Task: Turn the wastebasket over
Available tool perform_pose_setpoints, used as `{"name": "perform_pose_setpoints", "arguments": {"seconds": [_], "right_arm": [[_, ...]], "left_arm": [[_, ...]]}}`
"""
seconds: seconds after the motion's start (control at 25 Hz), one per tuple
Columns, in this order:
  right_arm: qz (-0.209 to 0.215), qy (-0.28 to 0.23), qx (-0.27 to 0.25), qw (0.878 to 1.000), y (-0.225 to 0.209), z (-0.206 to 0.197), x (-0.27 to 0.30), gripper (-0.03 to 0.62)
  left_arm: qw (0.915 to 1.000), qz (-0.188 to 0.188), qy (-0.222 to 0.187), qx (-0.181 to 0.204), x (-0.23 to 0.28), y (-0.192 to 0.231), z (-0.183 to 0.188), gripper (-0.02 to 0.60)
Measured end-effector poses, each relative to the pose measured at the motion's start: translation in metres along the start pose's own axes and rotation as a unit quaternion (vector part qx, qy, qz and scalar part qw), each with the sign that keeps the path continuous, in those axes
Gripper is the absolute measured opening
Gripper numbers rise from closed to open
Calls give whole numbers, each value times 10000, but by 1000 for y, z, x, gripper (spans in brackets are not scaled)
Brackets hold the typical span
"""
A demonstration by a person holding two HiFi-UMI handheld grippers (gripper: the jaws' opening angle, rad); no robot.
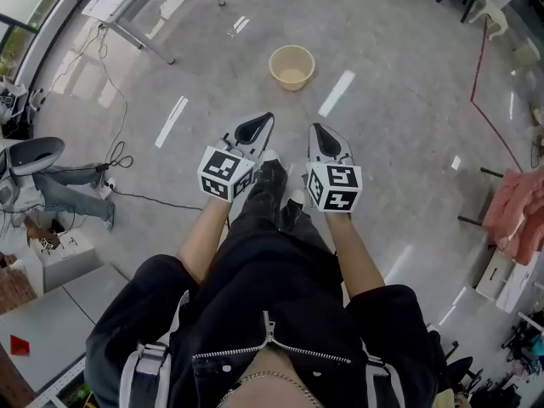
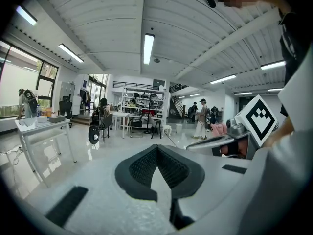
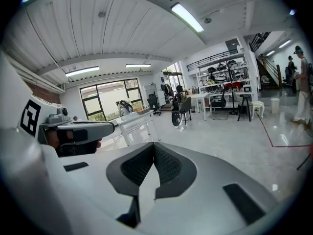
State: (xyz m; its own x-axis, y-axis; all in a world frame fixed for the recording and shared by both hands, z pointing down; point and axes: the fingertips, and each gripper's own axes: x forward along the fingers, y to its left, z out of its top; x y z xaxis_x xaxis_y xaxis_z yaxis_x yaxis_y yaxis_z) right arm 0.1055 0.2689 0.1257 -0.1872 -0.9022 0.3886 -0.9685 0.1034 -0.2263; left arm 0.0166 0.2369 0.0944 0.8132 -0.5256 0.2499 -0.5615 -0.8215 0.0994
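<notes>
A pale yellow wastebasket (image 1: 291, 66) stands upright with its mouth up on the grey floor, ahead of me in the head view. My left gripper (image 1: 265, 118) and right gripper (image 1: 315, 128) are held side by side in front of my body, both short of the basket and apart from it. Each is shut with nothing between its jaws. In the left gripper view the left gripper (image 2: 157, 148) shows closed black pads (image 2: 142, 168); the right gripper (image 3: 153, 146) looks the same in its own view. The basket appears in neither gripper view.
A white table (image 1: 136, 7) stands at the far left, with cables (image 1: 115, 155) trailing on the floor. A seated person (image 1: 59, 185) is at the left edge. A red line (image 1: 480, 83) runs across the floor on the right, near a pink cloth (image 1: 518, 211).
</notes>
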Motion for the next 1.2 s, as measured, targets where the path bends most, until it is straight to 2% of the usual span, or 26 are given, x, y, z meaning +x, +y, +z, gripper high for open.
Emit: {"name": "perform_pose_setpoints", "arguments": {"seconds": [0.4, 0.92, 1.2], "right_arm": [[-182, 262, -110, 9994, -15, 15, 56, 11], [-183, 556, -337, 9977, -10, 52, 178, 11], [-254, 528, -356, 9976, -8, 71, 222, 11]], "left_arm": [[9994, -203, 15, -264, 46, 51, -5, 5], [9987, -286, -25, -415, 112, 161, 4, 5], [9985, -290, 37, -458, 130, 210, 4, 5]]}}
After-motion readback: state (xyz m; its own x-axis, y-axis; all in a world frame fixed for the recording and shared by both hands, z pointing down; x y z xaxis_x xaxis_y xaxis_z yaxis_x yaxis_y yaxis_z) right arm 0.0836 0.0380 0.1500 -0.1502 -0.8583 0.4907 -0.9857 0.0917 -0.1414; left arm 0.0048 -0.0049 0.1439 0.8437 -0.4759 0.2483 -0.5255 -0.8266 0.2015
